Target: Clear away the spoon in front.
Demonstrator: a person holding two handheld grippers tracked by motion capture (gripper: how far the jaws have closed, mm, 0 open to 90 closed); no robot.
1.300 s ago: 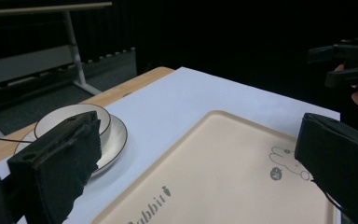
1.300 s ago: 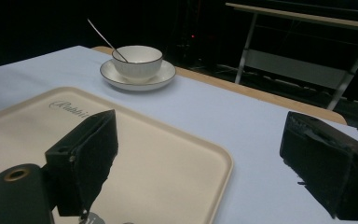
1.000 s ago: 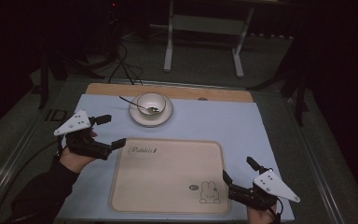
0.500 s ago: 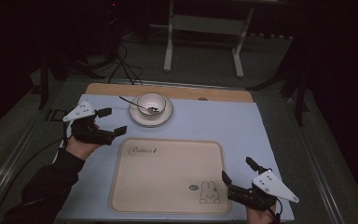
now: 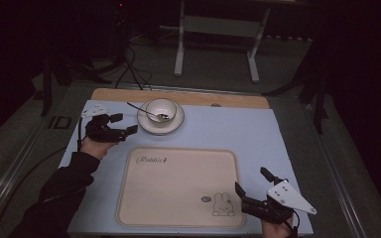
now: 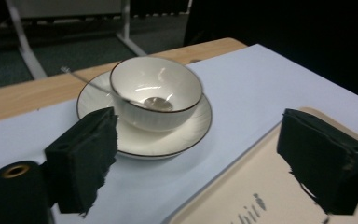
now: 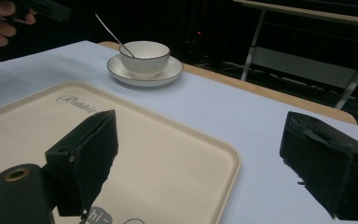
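Left gripper (image 5: pixel 118 125) hangs just beside the saucer (image 5: pixel 144 126), on the side away from the table's middle, its jaws spread with only air between them. They have just been closing a little, yet nothing sits in the gap and neither pad touches the crockery. From its own camera, the saucer's near rim lies just ahead of the two black pads (image 6: pixel 85 158).

Nothing looks done so far, to my eye. The bowl (image 5: pixel 160 109) stands upright in the middle of the saucer with the spoon (image 5: pixel 146 112) resting inside, handle leaning out over the rim towards the left gripper. The cream tray (image 5: pixel 178 186) lies bare on the person's side of the saucer, close to it but apart. I would guess the set is bound for that tray, so the grasp, the lift and the placing all remain.

The left forearm reaches in low, wrist level, jaws pointing across at the saucer. Right gripper (image 5: pixel 254 193) waits well away from the saucer, at the tray's near corner, released and holding nothing, its jaws aimed over the tray towards the saucer.
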